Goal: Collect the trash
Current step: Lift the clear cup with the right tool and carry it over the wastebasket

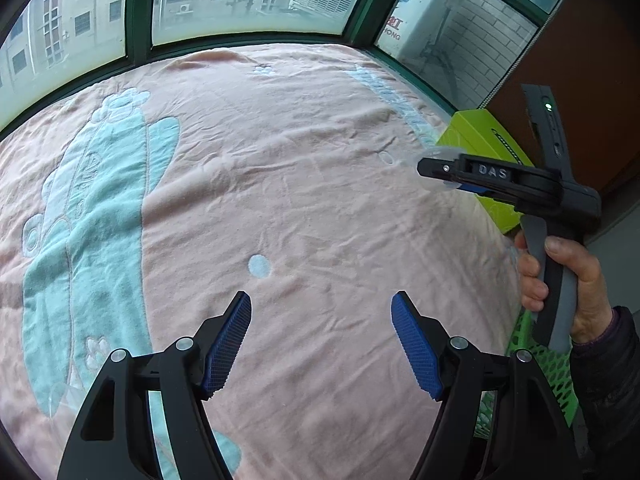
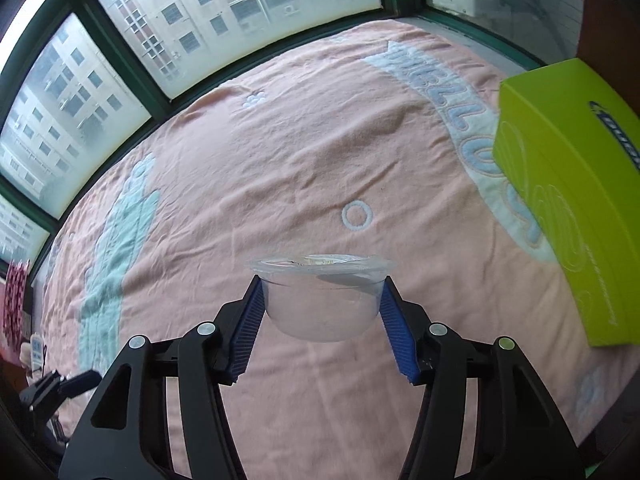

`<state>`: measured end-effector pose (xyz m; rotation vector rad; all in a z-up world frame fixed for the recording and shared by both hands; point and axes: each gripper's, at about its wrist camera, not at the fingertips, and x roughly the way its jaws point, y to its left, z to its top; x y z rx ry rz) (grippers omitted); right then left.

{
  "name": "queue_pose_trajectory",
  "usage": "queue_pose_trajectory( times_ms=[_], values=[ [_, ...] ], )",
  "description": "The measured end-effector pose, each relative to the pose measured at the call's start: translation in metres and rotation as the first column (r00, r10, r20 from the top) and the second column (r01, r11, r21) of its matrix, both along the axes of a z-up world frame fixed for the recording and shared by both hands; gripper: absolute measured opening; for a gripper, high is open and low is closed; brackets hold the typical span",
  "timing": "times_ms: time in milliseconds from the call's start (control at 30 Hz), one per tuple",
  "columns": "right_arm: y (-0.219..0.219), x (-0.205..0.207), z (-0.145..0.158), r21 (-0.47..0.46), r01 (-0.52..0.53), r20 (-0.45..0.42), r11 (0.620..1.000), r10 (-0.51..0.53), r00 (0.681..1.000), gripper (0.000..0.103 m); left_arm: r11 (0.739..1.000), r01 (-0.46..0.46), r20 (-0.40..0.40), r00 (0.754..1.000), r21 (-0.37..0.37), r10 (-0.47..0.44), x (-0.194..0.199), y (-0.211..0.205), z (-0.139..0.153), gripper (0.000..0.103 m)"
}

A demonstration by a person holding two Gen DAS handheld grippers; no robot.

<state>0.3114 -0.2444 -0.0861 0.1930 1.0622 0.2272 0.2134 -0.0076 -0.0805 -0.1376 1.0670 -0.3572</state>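
My right gripper (image 2: 322, 304) is shut on a clear plastic cup (image 2: 320, 300) with a torn film lid and holds it above the pink blanket (image 2: 280, 140). In the left wrist view the right gripper (image 1: 436, 170) shows from the side at the right, with the cup (image 1: 438, 158) faint between its fingers. My left gripper (image 1: 321, 340) is open and empty above the pink blanket (image 1: 300, 180). A green mesh basket (image 1: 556, 376) shows at the bed's right edge, partly hidden by the hand.
A lime-green box (image 2: 568, 184) lies at the blanket's right edge; it also shows in the left wrist view (image 1: 476, 136). Windows with green frames (image 1: 140, 8) run along the far side. A white remote (image 2: 34, 354) lies at far left.
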Motion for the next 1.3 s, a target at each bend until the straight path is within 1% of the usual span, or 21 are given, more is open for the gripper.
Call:
queue_pose_trajectory(
  times_ms=[400, 667, 867, 967, 1067, 1233, 1300],
  values=[
    [-0.018, -0.099, 0.04, 0.012, -0.014, 0.056, 1.0, 0.013, 0.998, 0.057, 0.999, 0.046, 0.05, 0.998, -0.012, -0.045, -0.036, -0.022, 0.022, 0.07],
    [-0.038, -0.161, 0.052, 0.021, -0.009, 0.098, 1.0, 0.007, 0.995, 0.057, 0.997, 0.06, 0.087, 0.994, 0.042, -0.064, -0.06, -0.039, 0.025, 0.07],
    [-0.059, -0.215, 0.053, -0.004, 0.031, 0.111, 1.0, -0.03, 0.993, 0.057, 0.994, 0.097, 0.077, 0.992, 0.042, -0.1, -0.085, -0.061, 0.015, 0.07],
    [-0.072, -0.241, 0.047, -0.028, 0.064, 0.098, 0.998, -0.061, 0.993, 0.057, 0.991, 0.129, 0.066, 0.989, 0.031, -0.131, -0.095, -0.073, 0.01, 0.07],
    [-0.085, -0.263, 0.039, -0.045, 0.097, 0.077, 0.994, -0.094, 0.993, 0.057, 0.986, 0.16, 0.067, 0.985, 0.037, -0.162, -0.106, -0.086, 0.008, 0.07],
    [-0.107, -0.294, 0.029, -0.023, 0.166, 0.06, 0.986, -0.165, 0.985, 0.057, 0.979, 0.196, 0.079, 0.977, 0.045, -0.2, -0.117, -0.103, 0.011, 0.07],
    [-0.117, -0.307, 0.027, -0.004, 0.193, 0.069, 0.981, -0.192, 0.979, 0.057, 0.978, 0.202, 0.085, 0.975, 0.044, -0.206, -0.118, -0.107, 0.013, 0.07]
  ],
)
